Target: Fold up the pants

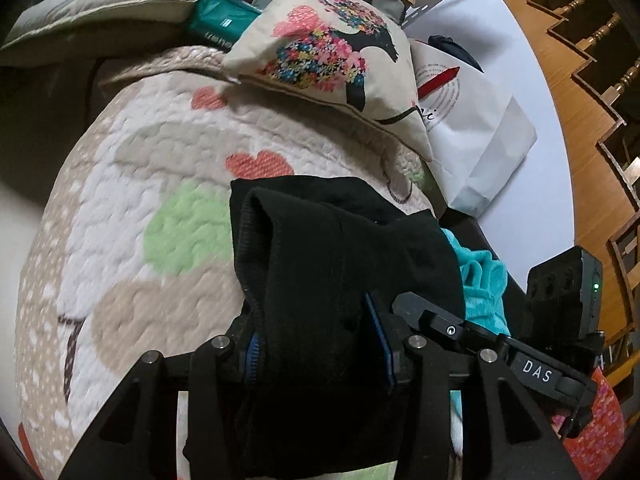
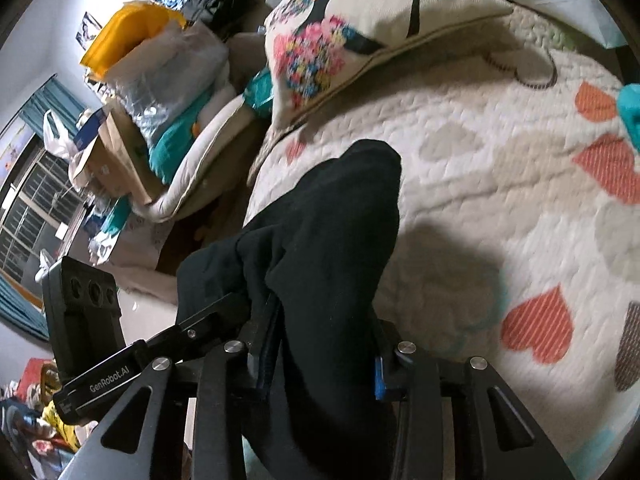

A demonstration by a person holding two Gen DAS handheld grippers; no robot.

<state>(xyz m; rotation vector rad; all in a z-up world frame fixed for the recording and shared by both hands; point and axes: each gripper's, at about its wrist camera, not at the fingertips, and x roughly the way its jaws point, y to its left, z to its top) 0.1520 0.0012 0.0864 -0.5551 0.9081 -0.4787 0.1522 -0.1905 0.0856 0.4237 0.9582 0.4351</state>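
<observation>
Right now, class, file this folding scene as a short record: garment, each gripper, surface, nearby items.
garment: black pants, bunched, gripped at two places
left gripper: left gripper shut on the pants, fabric between its fingers
right gripper: right gripper shut on the pants, fabric draped forward over the quilt
surface: quilted bedspread with heart patches
nearby: floral cushion behind the pants; turquoise cloth beside them; white paper bag past the cushion
fold status: not yet folded flat
</observation>
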